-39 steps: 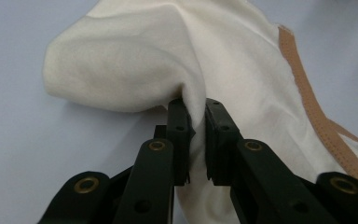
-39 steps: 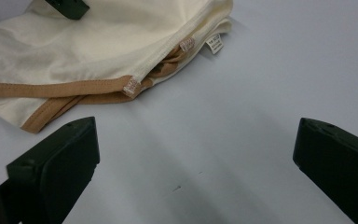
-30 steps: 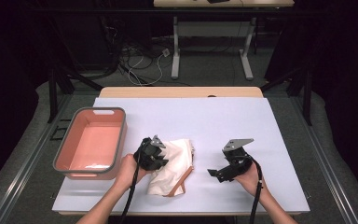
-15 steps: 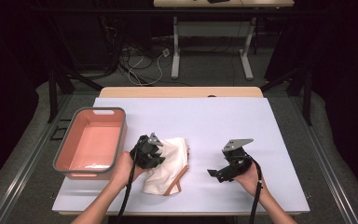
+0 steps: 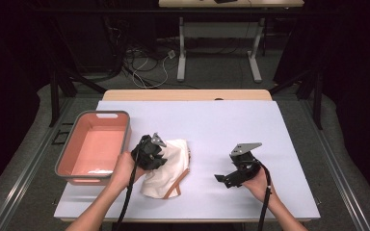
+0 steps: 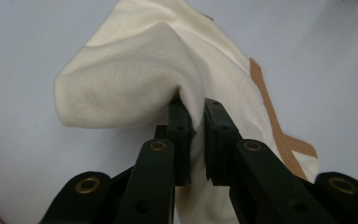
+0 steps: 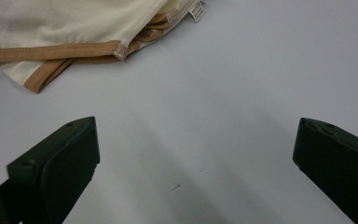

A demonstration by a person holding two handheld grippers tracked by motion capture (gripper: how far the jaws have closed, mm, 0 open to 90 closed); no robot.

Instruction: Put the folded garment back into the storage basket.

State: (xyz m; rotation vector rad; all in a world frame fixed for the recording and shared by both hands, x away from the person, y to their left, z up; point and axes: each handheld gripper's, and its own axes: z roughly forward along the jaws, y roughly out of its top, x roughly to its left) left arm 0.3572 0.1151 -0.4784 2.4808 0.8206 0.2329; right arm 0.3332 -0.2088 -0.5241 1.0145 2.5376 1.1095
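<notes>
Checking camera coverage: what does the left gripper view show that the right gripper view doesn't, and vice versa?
Left gripper view: the left gripper shut on a pinched fold of the cream cloth, the fabric bunched up above the jaws.

Right gripper view: the right gripper open with nothing between its jaws, over bare table; also the cloth's small white label and stacked tan hems.

Both: the cream cloth with tan trim lying on the pale table.
</notes>
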